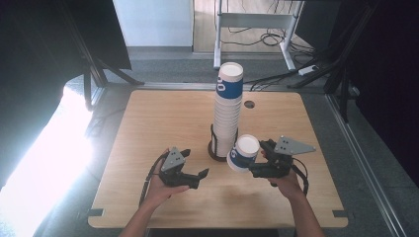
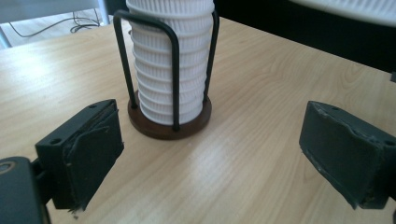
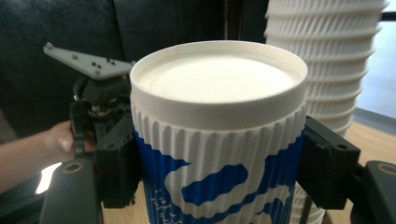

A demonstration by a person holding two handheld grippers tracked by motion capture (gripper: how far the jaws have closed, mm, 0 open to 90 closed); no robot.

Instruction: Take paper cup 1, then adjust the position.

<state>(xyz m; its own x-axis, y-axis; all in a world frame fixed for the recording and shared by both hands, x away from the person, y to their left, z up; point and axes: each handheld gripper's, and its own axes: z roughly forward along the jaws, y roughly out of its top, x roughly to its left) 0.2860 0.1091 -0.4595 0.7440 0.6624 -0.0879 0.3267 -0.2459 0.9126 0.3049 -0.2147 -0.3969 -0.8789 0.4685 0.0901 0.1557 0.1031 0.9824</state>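
Note:
A tall stack of ribbed white paper cups [image 1: 228, 113] stands in a black wire holder with a round brown base [image 1: 215, 154] at the middle of the wooden table; its top cup is blue and white. My right gripper [image 1: 255, 160] is shut on one blue-and-white cup [image 1: 243, 154], tilted just right of the stack. In the right gripper view this cup [image 3: 217, 140] sits between both jaws, flat white end up, with the stack [image 3: 327, 56] close behind it. My left gripper [image 1: 196, 162] is open, left of the holder; its pads [image 2: 93, 149] stand wide apart, facing the holder base [image 2: 170, 128].
The table [image 1: 148, 123] has a small round cable hole [image 1: 249, 104] behind the stack. Beyond the far edge are a white desk frame [image 1: 257, 22] and cables on the floor. Dark screens stand left and right. Strong glare falls on the floor at left.

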